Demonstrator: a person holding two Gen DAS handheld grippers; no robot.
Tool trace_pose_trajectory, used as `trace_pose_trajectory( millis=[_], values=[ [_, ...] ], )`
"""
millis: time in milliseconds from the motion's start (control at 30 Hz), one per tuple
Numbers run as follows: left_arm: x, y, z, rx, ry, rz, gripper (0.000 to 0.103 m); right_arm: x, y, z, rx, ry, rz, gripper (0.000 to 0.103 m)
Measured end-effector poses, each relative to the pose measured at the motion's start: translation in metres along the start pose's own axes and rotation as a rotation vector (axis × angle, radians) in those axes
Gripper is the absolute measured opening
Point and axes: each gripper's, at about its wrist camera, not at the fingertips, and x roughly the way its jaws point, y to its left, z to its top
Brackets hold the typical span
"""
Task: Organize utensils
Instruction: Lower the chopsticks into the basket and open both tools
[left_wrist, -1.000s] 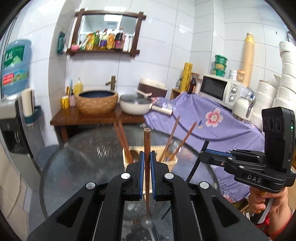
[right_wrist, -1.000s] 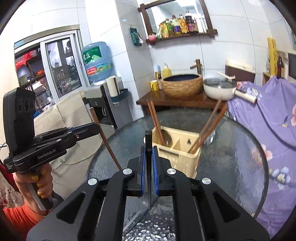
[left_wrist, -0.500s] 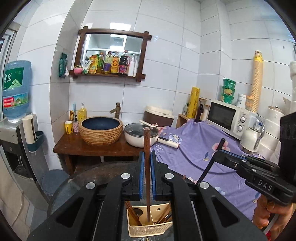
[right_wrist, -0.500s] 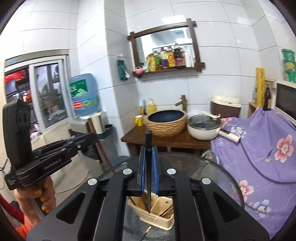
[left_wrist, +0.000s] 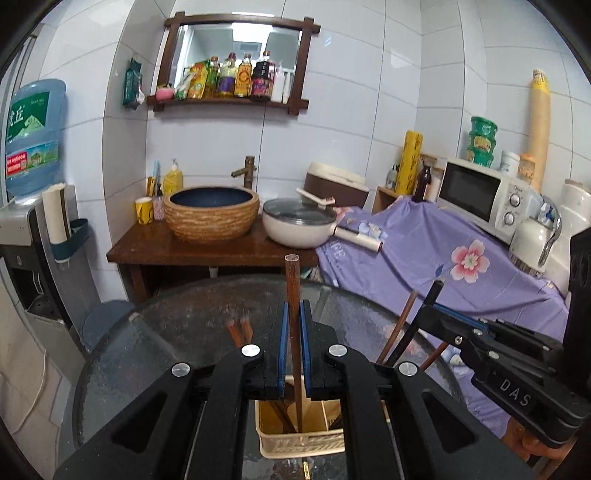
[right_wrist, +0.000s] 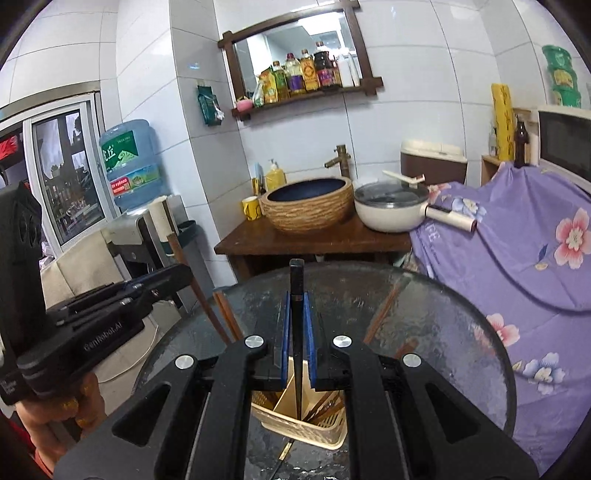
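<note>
My left gripper (left_wrist: 293, 314) is shut on a brown wooden utensil handle (left_wrist: 291, 284), held upright with its lower end inside the beige utensil basket (left_wrist: 299, 443). My right gripper (right_wrist: 296, 306) is shut on a black utensil handle (right_wrist: 296, 280), also upright, its tip down in the same basket (right_wrist: 303, 424). Several brown chopsticks (right_wrist: 384, 314) lean out of the basket's compartments. The right gripper also shows in the left wrist view (left_wrist: 432, 310), the left gripper in the right wrist view (right_wrist: 177, 273). The basket stands on a round glass table (right_wrist: 443, 332).
Behind the table is a wooden stand (left_wrist: 207, 251) with a woven basin (left_wrist: 210, 214) and a white pot (left_wrist: 299, 225). A purple flowered cloth (left_wrist: 443, 258) covers a counter with a microwave (left_wrist: 484, 199) on the right. A water dispenser (left_wrist: 33, 221) stands left.
Both grippers rose above the basket and then came down over it with their utensils. The lower ends of both utensils now sit inside the basket.
</note>
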Motion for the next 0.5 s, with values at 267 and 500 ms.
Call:
trace_pose_trajectory(
  millis=[267, 500],
  values=[
    [0.026, 0.007, -0.032, -0.022, 0.087, -0.008, 0.007, 0.017, -0.009, -0.017, 0.036, 0.030, -0.007, 0.008],
    [0.028, 0.007, -0.041, -0.015, 0.093, -0.020, 0.007, 0.020, -0.014, -0.025, 0.015, 0.027, -0.037, 0.009]
  ],
)
